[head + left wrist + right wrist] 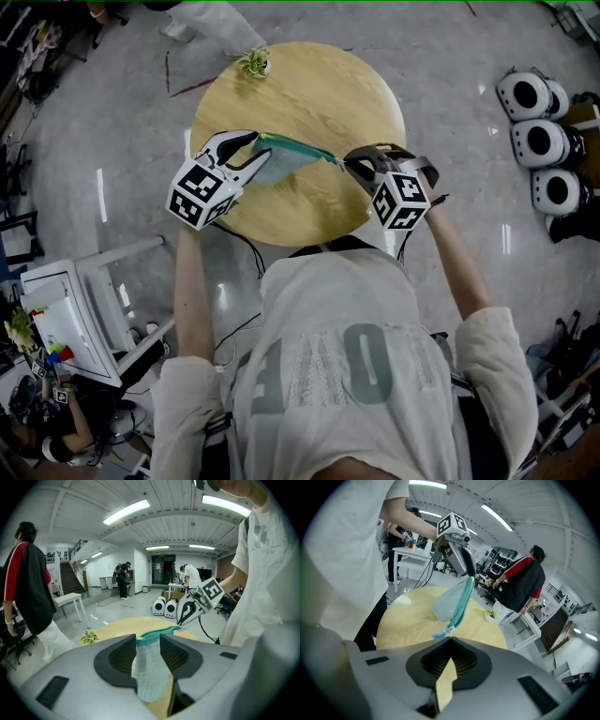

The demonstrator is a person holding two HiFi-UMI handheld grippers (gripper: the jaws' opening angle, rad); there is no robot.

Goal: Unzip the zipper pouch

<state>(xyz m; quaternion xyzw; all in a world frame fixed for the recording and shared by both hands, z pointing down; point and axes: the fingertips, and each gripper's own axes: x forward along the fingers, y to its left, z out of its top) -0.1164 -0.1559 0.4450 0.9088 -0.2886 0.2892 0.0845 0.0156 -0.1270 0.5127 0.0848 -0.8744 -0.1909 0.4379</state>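
A pale blue zipper pouch (281, 161) with a teal zipper is stretched above the round wooden table (300, 94) between my two grippers. My left gripper (255, 150) is at the pouch's left end. In the left gripper view its jaws (148, 639) stand apart, and the pouch fabric (152, 667) lies loose in the gap. My right gripper (349, 161) is at the right end of the zipper. The right gripper view shows its jaws (449, 639) closed on the zipper pull (445, 631), with the pouch (450, 599) running away toward the left gripper.
A small potted plant (253, 64) stands at the table's far edge. Three white round units (539, 141) sit on the floor to the right. A white table (84, 309) is at the near left. A person in red and black (28, 588) stands beyond the table.
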